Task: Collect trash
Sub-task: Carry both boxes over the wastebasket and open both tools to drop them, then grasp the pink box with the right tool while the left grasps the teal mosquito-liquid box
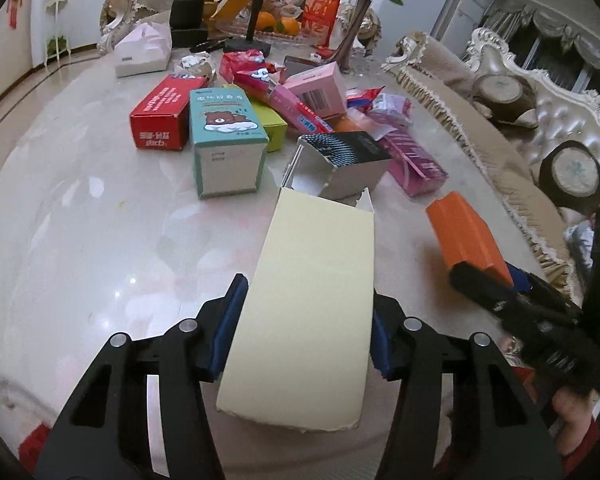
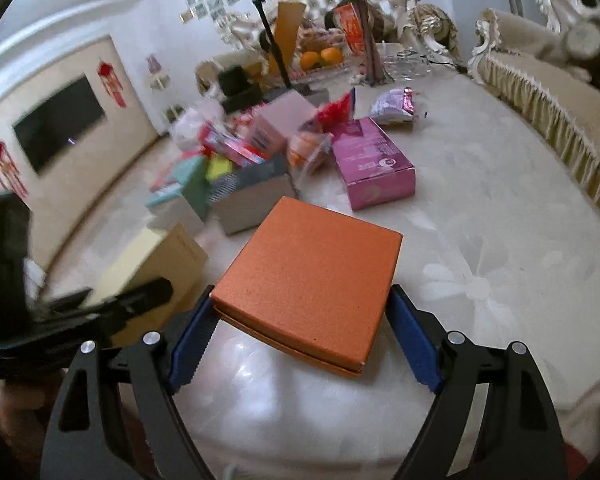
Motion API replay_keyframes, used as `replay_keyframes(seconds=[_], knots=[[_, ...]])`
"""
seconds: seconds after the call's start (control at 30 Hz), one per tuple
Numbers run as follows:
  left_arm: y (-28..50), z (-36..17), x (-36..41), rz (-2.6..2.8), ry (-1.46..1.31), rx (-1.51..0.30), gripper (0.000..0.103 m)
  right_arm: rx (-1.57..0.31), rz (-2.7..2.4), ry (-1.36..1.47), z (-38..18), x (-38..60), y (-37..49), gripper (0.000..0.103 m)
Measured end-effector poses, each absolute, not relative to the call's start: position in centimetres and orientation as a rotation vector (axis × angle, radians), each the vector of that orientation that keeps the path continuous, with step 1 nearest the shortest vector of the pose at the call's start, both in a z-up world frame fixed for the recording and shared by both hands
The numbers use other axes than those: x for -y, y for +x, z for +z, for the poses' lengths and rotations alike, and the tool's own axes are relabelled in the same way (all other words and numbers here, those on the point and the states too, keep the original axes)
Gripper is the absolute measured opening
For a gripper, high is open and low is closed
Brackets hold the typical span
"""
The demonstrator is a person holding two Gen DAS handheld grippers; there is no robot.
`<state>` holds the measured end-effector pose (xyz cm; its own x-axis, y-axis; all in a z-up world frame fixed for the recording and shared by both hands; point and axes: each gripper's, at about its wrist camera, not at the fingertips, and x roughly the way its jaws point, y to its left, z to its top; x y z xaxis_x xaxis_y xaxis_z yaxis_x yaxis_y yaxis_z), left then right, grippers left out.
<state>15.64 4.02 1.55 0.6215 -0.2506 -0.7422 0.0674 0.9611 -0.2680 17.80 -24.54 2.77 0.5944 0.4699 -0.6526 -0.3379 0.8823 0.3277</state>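
A cream cardboard box [image 1: 304, 300] with a torn open far end sits lengthwise between the blue pads of my left gripper [image 1: 309, 294], which is shut on its long sides. My right gripper [image 2: 303, 292] is shut on a flat orange box [image 2: 312, 276], held just above the pale table [image 2: 480, 240]. In the left wrist view the orange box [image 1: 466, 236] shows at the right, tilted, with the right gripper's dark fingers [image 1: 484, 284] on it. The right wrist view shows the cream box [image 2: 156, 264] at the left.
A heap of trash lies beyond on the table [image 1: 80, 240]: a teal bear box [image 1: 226, 136], a red box [image 1: 162, 114], an open silver box [image 1: 340, 164], pink boxes [image 2: 374, 164] and wrappers. Further back stand a tissue pack [image 1: 142, 50], a fruit tray and a vase. Sofas border the right.
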Motion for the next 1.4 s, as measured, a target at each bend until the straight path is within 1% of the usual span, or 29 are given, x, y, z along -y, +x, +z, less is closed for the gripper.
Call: replay_keyframes(seconds=[0.13,0.23,0.33,0.47,0.6,0.7,0.77,0.8,0.83,0.87,1.03,1.4], knots=[[10.6,3.2,-3.8,-0.261,-0.192,-0.845,0.053,-0.764,0.551,0.189,5.2,26.7,13.1,0.080],[5.6,3.9,-2.8,-0.355,-0.144,-0.845,0.053,-0.782,0.607,0.181,6.0,28.4,8.5,0.080],[1.6,2.7,-1.8,-0.421,-0.119,-0.910,0.053,-0.869,0.636,0.183,5.0,29.3,4.5,0.080],[-1.2,-1.4,-0.3,-0.472,-0.109,-1.051,0.053,-1.040,0.634,0.175,1.1,28.9,1.2,0.080],[-0.7,-7.0,1.2,-0.459,-0.066,-1.175,0.053,-1.197,0.584,0.127,-5.5,27.6,1.8,0.080],[0.6,-10.9,1.9,-0.439,-0.039,-1.257,0.053,-1.272,0.566,0.068,-9.5,26.2,3.0,0.080],[1.4,-12.9,2.2,-0.437,-0.021,-1.305,0.055,-1.297,0.566,0.022,-11.2,25.3,3.8,0.080],[1.7,-13.6,2.3,-0.420,-0.008,-1.318,0.059,-1.299,0.562,-0.008,-11.9,24.8,4.2,0.080],[2.1,-14.4,2.4,-0.398,0.012,-1.327,0.071,-1.298,0.562,-0.028,-12.3,24.4,4.4,0.080],[2.2,-14.9,2.5,-0.388,0.024,-1.326,0.077,-1.303,0.567,-0.050,-12.9,24.0,4.7,0.081],[2.4,-15.3,2.3,-0.367,0.015,-1.321,0.077,-1.335,0.544,-0.034,-14.1,24.2,4.7,0.081],[1.9,-14.2,0.9,-0.336,-0.016,-1.300,0.077,-1.294,0.524,-0.045,-12.0,25.2,3.7,0.081]])
